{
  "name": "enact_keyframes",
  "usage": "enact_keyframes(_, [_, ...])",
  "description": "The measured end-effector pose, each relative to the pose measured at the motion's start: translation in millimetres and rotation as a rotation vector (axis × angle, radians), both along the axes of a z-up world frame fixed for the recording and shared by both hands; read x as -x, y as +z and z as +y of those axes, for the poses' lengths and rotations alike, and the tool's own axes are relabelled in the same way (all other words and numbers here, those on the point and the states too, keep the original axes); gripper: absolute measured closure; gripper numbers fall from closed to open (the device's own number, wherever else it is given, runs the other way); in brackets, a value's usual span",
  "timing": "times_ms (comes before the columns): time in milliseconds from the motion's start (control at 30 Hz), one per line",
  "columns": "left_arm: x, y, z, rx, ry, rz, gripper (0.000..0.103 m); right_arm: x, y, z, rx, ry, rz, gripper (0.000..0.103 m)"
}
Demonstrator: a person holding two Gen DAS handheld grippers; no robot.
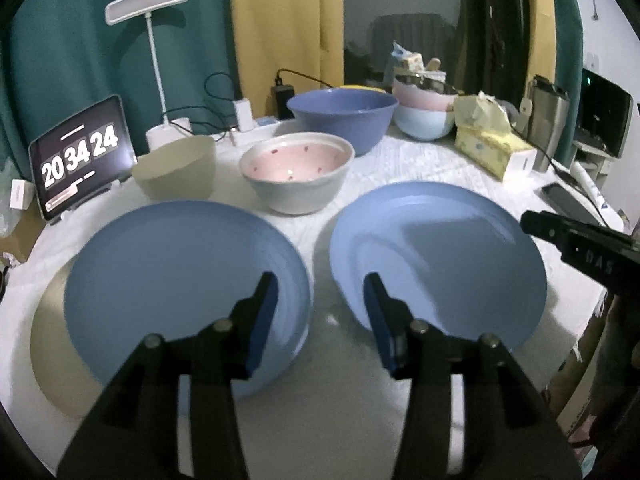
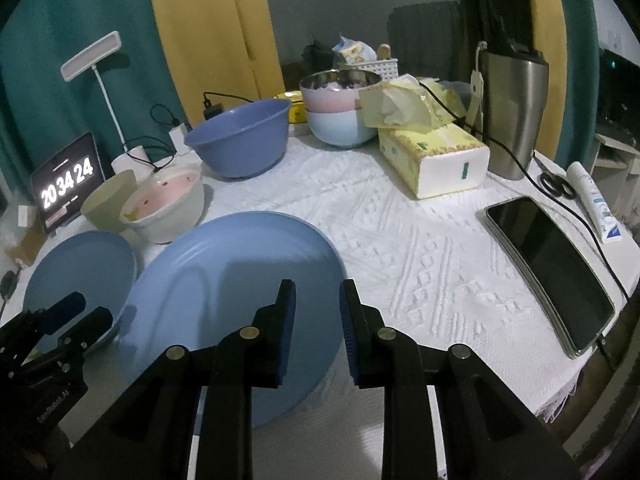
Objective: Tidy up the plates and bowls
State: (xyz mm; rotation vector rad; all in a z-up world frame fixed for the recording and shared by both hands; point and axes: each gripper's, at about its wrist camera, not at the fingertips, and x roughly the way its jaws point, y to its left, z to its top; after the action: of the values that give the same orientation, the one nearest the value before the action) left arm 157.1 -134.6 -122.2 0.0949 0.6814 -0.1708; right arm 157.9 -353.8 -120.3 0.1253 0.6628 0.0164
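Observation:
Two blue plates lie side by side on the white tablecloth. The left plate (image 1: 184, 276) rests on a beige plate (image 1: 52, 344); the right plate (image 1: 436, 256) also shows in the right wrist view (image 2: 236, 292). My left gripper (image 1: 320, 300) is open and empty, hovering over the gap between the plates. My right gripper (image 2: 318, 308) is open and empty, with the right plate's near right rim between its fingers. Behind stand a beige bowl (image 1: 176, 168), a pink-lined bowl (image 1: 298, 172), a large blue bowl (image 1: 342, 118) and stacked pink and light-blue bowls (image 1: 424, 112).
A tablet clock (image 1: 80, 156) and desk lamp (image 1: 160, 60) stand at the back left. A tissue box (image 2: 432, 156), steel tumbler (image 2: 514, 116), phone (image 2: 552, 272), scissors (image 2: 556, 186) and tube (image 2: 596, 200) occupy the right side.

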Motion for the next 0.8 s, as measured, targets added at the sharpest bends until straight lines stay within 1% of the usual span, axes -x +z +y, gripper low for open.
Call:
enact_keyframes(433, [14.3,11.9,30.6,0.028,0.033,-0.058,0.057,5.7,12.5,31.5,0.034,0.054,-0.018,0.078])
enact_keyframes(800, [20.0,19.2,64.8,0.055,0.085,-0.099,0.057,7.5,17.3,59.7,0.054,0.091,-0.025,0.078])
